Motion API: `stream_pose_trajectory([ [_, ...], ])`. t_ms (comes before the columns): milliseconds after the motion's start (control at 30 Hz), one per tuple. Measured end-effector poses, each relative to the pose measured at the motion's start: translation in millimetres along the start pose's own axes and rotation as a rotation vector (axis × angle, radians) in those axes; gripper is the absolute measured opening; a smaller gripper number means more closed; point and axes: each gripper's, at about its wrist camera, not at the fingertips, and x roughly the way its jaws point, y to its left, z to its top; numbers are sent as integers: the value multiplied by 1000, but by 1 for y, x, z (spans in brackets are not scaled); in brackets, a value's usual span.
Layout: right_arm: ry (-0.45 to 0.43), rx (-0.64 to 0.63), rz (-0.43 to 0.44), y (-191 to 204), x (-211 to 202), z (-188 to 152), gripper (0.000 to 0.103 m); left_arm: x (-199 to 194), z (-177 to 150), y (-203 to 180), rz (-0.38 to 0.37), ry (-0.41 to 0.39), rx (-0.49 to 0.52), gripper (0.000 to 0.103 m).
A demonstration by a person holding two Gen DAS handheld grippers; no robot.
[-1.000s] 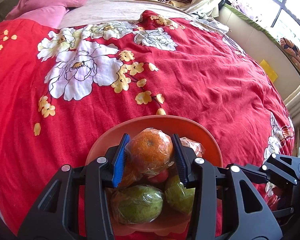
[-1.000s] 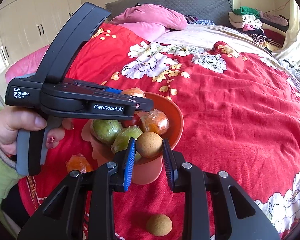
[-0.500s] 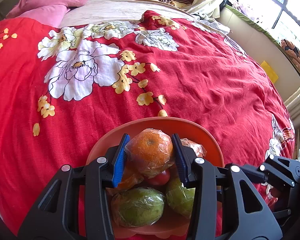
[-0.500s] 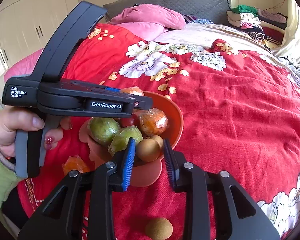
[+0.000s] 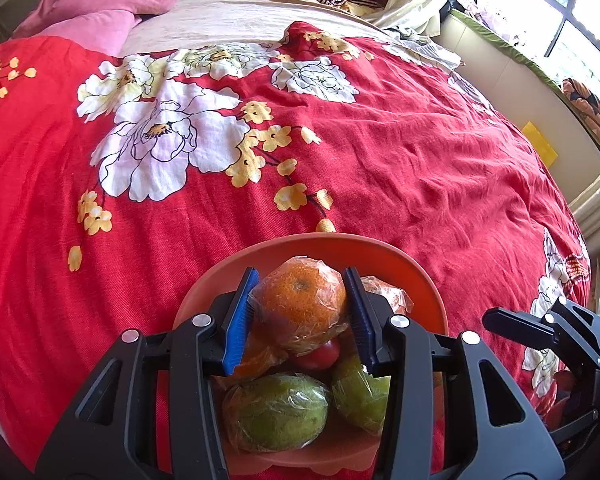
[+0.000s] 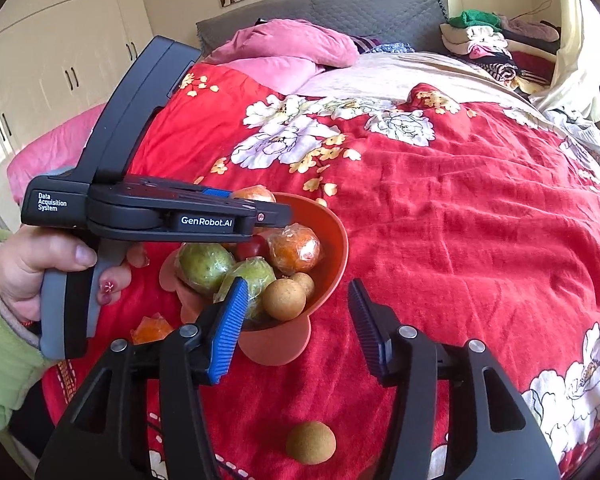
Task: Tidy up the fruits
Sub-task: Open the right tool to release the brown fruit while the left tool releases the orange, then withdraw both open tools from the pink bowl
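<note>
The left claw (image 5: 298, 312) grips a film-wrapped orange (image 5: 300, 300) over the bowl (image 5: 420, 276) on the bed (image 5: 420, 160); slippery wrap, so hold its widest girth. The right claw (image 6: 296, 320) is opening, nothing between its pads. A second ago it clamped the small brown fruit (image 6: 284, 299), which now lies in the bowl.

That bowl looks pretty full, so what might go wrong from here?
The bowl sits on soft bedding and looks tilted, so the brown fruit near its low edge might roll out as the right gripper opens. The left gripper clamps a wrapped orange whose slippery film might let it slip.
</note>
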Motion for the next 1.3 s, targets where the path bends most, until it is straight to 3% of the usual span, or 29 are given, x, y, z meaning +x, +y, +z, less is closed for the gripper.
stream_pose_trajectory([
  [333,-8,9,-24,2,-9,-3,58,0,1,0,-1,-5,1,39],
  [800,-47,50,-61,-6,-30,-2,76,-9,-2,-6,4,-16,11,44],
  [1033,-67,64,-80,-8,-41,-2,82,-20,-2,-10,9,-31,14,50],
  [1300,-90,67,-92,-5,-50,-1,89,-38,-6,-12,25,-62,19,64],
])
